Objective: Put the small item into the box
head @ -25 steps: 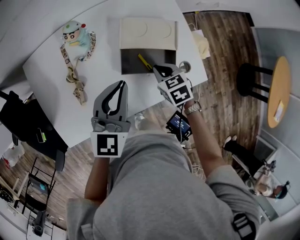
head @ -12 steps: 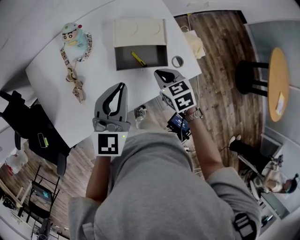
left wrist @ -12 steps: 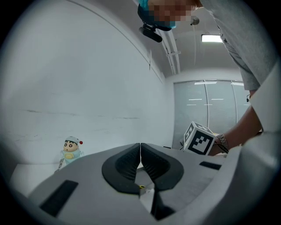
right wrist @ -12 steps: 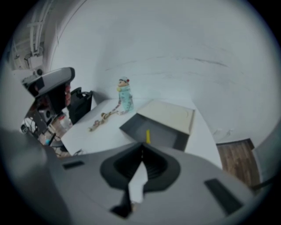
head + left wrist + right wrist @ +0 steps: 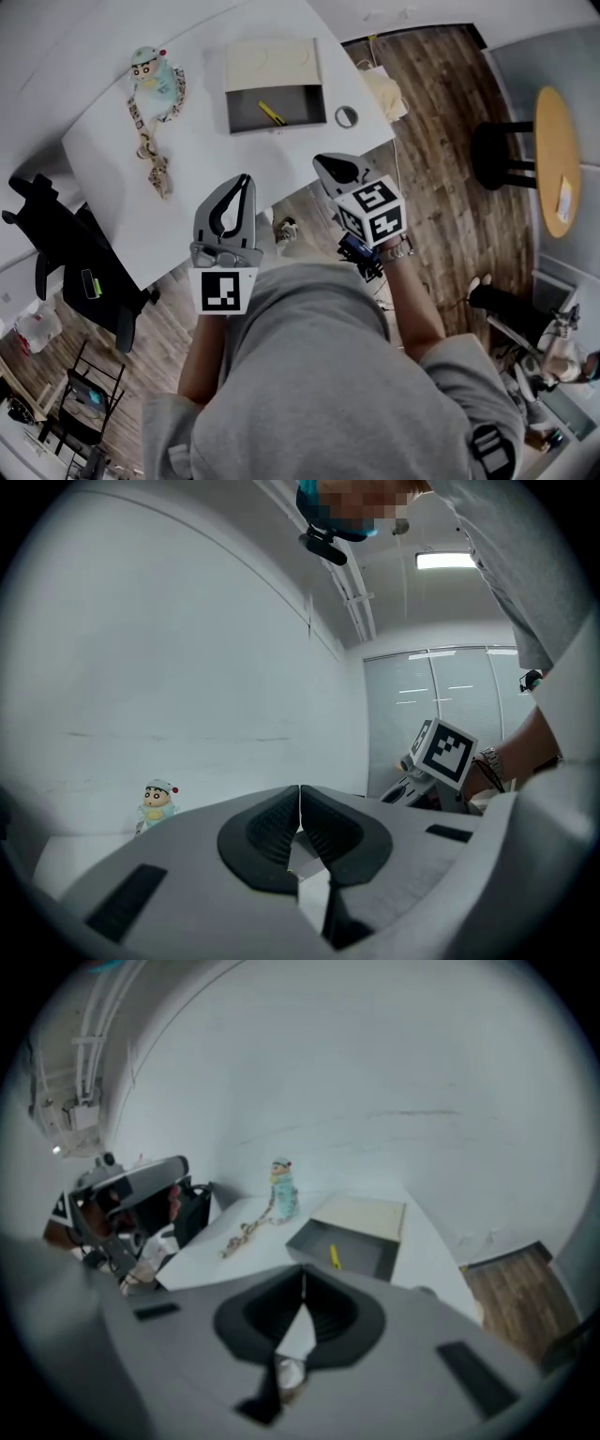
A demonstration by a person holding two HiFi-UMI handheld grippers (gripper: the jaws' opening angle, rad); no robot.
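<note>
Seen from above, a person in a grey top holds a two-jaw gripper in each hand, both just short of the near edge of a white table (image 5: 202,155). The left gripper (image 5: 247,179) points toward the table. Its dark jaw pads are pressed together with nothing between them. The right gripper (image 5: 321,159), with its marker cube nearest the person, is also clenched and holds nothing. It hangs over the wooden floor beside the table's near right corner.

Farther on, a small grey ring (image 5: 346,116) lies on the table near that corner. Just left of the ring sits a shallow dark grey box (image 5: 302,105), which is open. The small yellow item (image 5: 272,113) lies inside it, on the box floor, well apart from both grippers. A cream lid (image 5: 273,64) lies flat against the box's far side.

At the table's far left stands a toy figure (image 5: 150,69) in a pale green outfit. A patterned strap (image 5: 147,148) trails from it toward the near edge.
</note>
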